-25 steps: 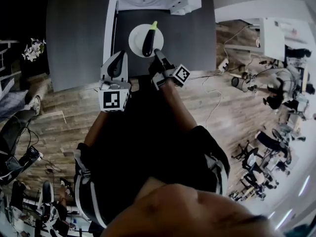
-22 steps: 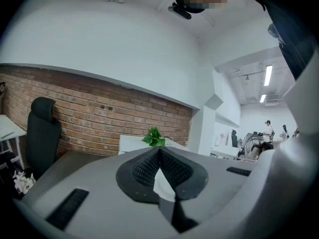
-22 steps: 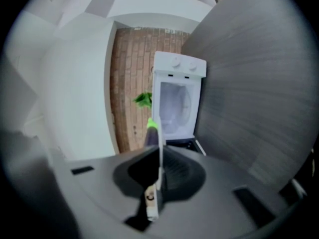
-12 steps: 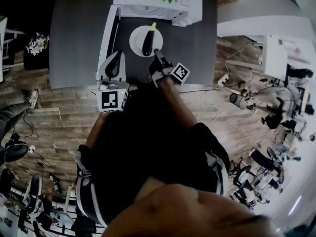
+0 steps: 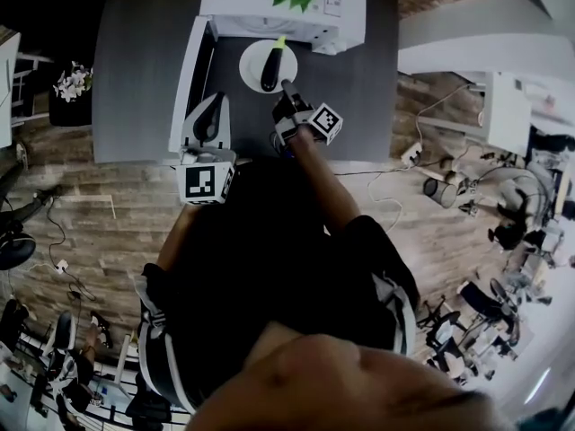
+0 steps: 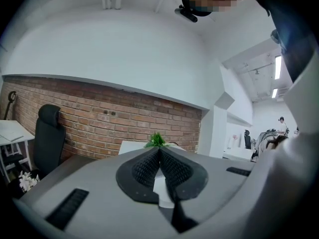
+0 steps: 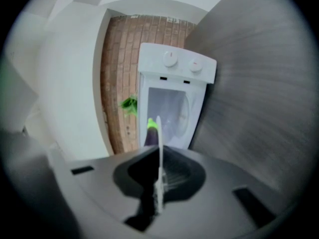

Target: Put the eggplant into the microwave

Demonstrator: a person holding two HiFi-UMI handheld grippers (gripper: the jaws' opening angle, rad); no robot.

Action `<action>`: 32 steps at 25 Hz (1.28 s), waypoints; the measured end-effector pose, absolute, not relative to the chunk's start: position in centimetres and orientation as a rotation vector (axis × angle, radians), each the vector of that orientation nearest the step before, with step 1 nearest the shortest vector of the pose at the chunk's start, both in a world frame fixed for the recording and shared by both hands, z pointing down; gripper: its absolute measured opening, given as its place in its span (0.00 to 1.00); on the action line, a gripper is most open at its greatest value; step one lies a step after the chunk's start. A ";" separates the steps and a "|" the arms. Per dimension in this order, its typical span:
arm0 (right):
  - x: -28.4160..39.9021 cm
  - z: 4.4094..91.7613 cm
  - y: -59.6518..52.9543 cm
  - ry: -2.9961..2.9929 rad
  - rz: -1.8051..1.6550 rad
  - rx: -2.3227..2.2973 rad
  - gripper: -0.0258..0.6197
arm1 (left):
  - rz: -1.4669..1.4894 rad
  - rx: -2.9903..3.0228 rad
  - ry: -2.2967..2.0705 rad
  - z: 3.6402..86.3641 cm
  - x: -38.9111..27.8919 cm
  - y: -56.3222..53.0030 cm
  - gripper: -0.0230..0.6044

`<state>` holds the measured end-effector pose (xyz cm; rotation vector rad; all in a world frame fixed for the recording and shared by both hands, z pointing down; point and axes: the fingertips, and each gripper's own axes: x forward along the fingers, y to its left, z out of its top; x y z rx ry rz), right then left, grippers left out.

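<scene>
My right gripper point(image 7: 159, 169) is clamped on the near rim of the white plate point(image 5: 252, 62). The plate sits directly in front of the microwave point(image 5: 296, 5), and the eggplant point(image 5: 271, 65) lies along it with its green stem toward the oven's open mouth. My left gripper point(image 6: 159, 152) hangs back from the microwave, beside its swung-open door point(image 5: 187, 72), with its pads pressed together on nothing.

My worry is the one-sided pinch: if I tip the plate going in, the eggplant may roll off, or the rim may slip from the pads. The plate's far edge could also catch the oven's sill.

I cannot tell whether the plate rests on the grey table point(image 5: 135, 61) or is lifted. The cavity looks pale and blurred, so its depth is unclear.
</scene>
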<state>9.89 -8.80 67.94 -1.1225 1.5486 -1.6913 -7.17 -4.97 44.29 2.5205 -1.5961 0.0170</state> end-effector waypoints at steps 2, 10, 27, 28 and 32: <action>10.1 68.3 -9.6 1.546 -1.680 -1.119 0.10 | 0.016 2.536 -1.590 44.2 -6.8 -5.3 0.10; 10.7 70.9 -12.6 1.521 -1.680 -1.133 0.10 | 0.041 2.544 -1.606 44.4 -6.1 -6.5 0.10; 11.9 76.0 -18.4 1.483 -1.660 -1.189 0.10 | 0.079 2.485 -1.625 45.4 -5.4 -10.2 0.10; 12.1 76.4 -18.6 1.472 -1.662 -1.190 0.10 | 0.081 2.480 -1.623 45.6 -5.4 -10.4 0.10; 12.4 77.3 -19.9 1.443 -1.653 -1.187 0.10 | 0.114 2.499 -1.618 46.2 -5.3 -11.4 0.10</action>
